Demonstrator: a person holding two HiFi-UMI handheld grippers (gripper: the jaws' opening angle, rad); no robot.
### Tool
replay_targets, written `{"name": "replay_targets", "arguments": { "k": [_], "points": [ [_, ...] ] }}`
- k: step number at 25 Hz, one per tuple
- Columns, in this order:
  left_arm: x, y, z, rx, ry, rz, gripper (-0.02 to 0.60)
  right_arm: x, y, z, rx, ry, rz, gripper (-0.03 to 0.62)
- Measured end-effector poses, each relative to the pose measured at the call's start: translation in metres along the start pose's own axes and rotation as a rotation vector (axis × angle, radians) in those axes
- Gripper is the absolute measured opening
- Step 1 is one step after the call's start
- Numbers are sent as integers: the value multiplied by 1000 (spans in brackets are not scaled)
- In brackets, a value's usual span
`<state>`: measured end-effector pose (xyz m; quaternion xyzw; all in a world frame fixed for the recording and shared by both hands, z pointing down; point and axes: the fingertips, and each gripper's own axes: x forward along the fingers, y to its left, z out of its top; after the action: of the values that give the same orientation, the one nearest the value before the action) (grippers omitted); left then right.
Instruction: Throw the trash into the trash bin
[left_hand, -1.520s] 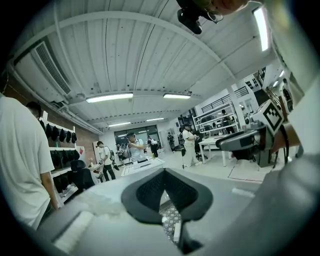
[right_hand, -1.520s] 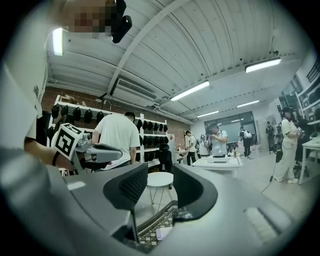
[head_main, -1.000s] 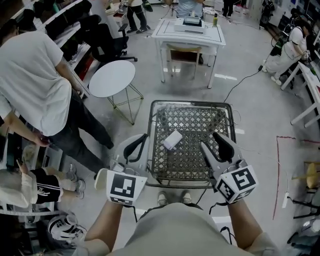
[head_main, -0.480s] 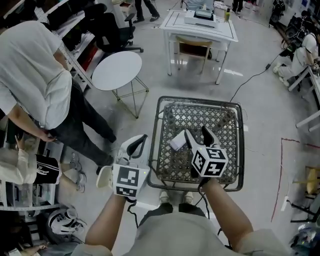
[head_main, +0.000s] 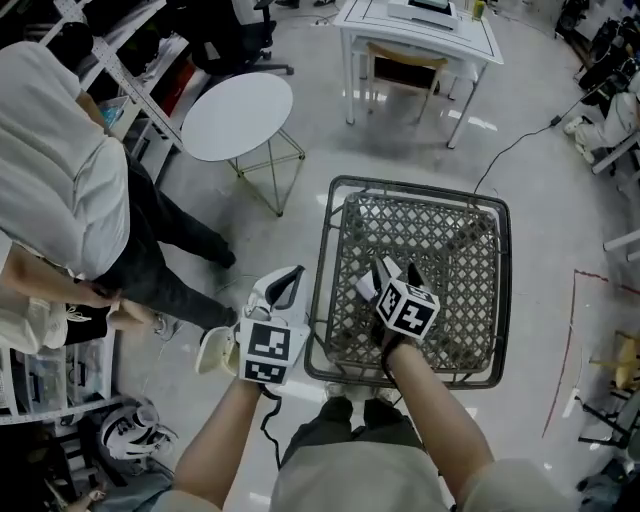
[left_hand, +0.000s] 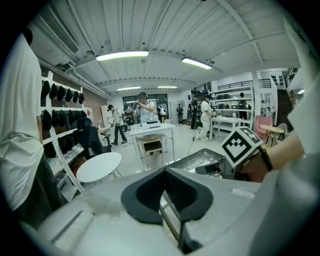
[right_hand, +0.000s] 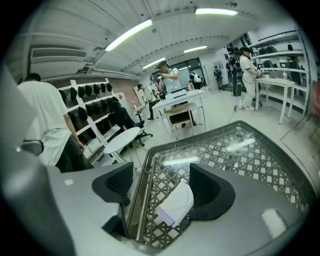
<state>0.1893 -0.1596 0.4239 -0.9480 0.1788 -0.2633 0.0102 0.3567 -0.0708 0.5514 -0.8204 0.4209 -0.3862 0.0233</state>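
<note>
- right gripper (head_main: 396, 272) dropped down to the mesh desk (head_main: 440, 240), jaws just been opening, now apart around the white paper (right_hand: 176, 202), not pinching it yet I think
- left gripper (head_main: 283, 283) closed, empty, beside the desk
- pickup's next, binning after

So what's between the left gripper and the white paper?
The wire basket's left rim; the head view shows the left gripper outside it and the paper inside.

Round white table (head_main: 238, 115), white desk (head_main: 380, 25)
</note>
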Motion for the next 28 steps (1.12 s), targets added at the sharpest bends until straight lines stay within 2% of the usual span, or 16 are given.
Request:
{"name": "replay_targets", "arguments": {
  "k": [10, 16, 20, 21, 28],
  "points": [
    [39, 5, -61, -34, 88, -46, 2, 72, -36, -84, 149, 168, -183, 410],
    [36, 8, -89, -57, 135, -52, 2, 93, -47, -131, 149, 291, -270, 445],
    [27, 9, -104, -68, 160, -68, 2, 101, -48, -141, 154, 318, -272, 453],
    [25, 9, -108, -70, 167, -69, 2, 102, -47, -141, 148, 317, -269, 452],
    [13, 3, -124, -90, 191, -70, 2, 92, -47, -131, 146, 289, -236, 331]
  ]
}}
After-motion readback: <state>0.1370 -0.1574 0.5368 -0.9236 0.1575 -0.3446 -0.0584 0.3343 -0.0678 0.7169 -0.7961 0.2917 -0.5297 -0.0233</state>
